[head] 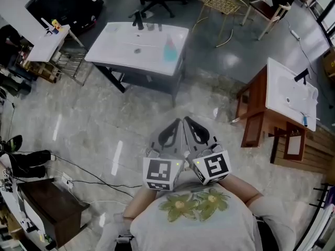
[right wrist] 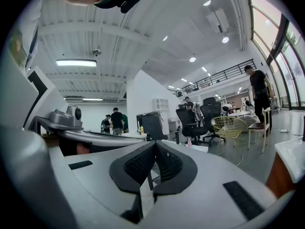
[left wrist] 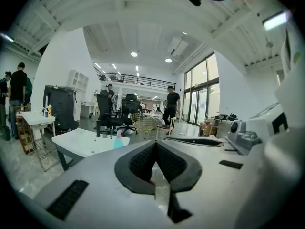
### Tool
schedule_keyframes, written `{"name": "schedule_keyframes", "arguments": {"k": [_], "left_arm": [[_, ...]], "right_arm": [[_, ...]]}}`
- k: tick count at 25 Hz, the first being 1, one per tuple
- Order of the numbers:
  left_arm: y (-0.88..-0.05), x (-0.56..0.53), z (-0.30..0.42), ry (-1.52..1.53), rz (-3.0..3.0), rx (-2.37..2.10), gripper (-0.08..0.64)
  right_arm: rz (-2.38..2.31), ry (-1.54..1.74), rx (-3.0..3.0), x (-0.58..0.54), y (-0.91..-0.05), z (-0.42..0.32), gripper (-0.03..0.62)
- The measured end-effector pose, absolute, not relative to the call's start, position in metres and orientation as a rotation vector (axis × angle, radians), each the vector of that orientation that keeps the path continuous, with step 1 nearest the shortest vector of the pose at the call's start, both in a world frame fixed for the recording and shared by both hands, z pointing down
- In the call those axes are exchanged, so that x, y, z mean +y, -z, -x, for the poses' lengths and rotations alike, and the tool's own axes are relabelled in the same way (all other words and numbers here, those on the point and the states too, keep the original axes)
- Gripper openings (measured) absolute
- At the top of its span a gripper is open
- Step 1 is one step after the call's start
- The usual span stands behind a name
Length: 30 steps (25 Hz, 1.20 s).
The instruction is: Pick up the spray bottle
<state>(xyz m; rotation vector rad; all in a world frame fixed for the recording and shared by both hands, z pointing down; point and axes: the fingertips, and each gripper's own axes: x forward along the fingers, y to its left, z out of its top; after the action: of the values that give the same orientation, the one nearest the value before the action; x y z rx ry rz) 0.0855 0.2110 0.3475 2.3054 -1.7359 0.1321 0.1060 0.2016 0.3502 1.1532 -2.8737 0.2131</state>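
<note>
Left gripper (left wrist: 156, 144) and right gripper (right wrist: 155, 146) jaws are pressed together, empty — the bottle (head: 170, 50) stands upright on the table (head: 118, 48), well ahead, neither clearly nearer

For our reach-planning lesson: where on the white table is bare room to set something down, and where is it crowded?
Bare: the left half of the white table, from its left edge to the drain, and the near edge. Crowded: the far edge around the black tap, and the right end where the spray bottle stands.
</note>
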Motion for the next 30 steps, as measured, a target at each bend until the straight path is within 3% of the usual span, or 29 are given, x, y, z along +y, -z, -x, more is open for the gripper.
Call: {"name": "schedule_keyframes", "arguments": {"k": [30], "left_arm": [[-0.36,0.184,-0.11,-0.088,-2.208,-1.815,0.009]], "right_arm": [[-0.961,-0.163,-2.875,0.171,-0.357,-0.127,0.023]]}}
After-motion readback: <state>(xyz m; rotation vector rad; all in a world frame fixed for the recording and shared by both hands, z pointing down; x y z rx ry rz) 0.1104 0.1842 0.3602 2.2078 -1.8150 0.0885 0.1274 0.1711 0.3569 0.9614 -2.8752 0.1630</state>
